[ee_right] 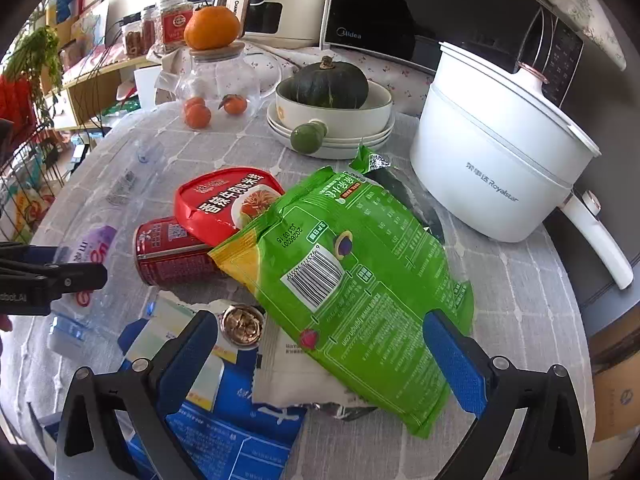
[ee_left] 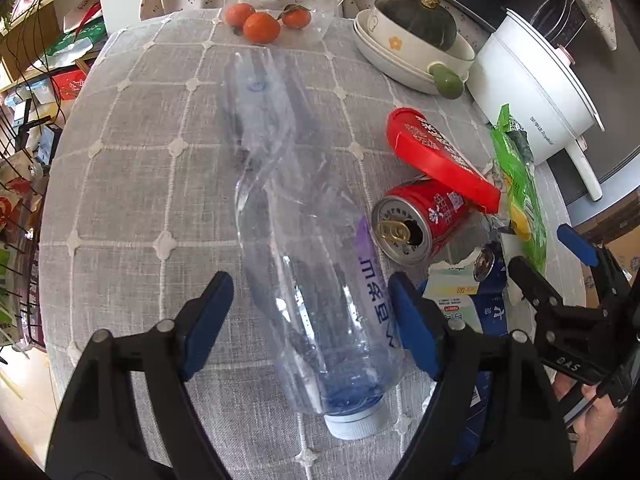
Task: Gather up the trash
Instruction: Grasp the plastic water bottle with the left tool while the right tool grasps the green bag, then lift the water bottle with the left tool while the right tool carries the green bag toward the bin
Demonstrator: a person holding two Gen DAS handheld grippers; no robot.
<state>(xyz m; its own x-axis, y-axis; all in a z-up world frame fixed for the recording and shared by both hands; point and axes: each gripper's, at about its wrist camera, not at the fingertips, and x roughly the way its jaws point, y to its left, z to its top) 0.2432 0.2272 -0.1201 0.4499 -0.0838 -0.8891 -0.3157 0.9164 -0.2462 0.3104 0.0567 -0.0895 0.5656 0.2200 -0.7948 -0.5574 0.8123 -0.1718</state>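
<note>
My left gripper (ee_left: 310, 320) has its jaws spread on either side of the crushed clear bottle (ee_left: 320, 280), which lies along the centre of the left wrist view with its white cap towards the bottom. The right pad looks to be touching the bottle's purple label; the left pad stands clear of it, so I am around the bottle but not yet gripping it. I judge I have straddled it near the cap end because that part is least flattened and should hold firm.

My right gripper (ee_right: 332, 360) is wide open, nothing pinched, poised over the near end of the green snack bag (ee_right: 360, 272) in the lower middle of the right wrist view. That bag lies on top of the pile, so it is the easiest piece to lift first.

The rest of the trash sits together on the worktop (ee_left: 140, 160): a red can (ee_right: 168, 252) on its side, a red lid (ee_right: 224, 200) with Chinese lettering leaning on it, and a torn blue carton (ee_right: 240, 432) at the bottom.

Readable writing: "Royalstar" on the white pot (ee_right: 500, 160) at right, "Midea" on the microwave (ee_right: 400, 8) at top, a barcode and a printed date on the green bag.
</note>
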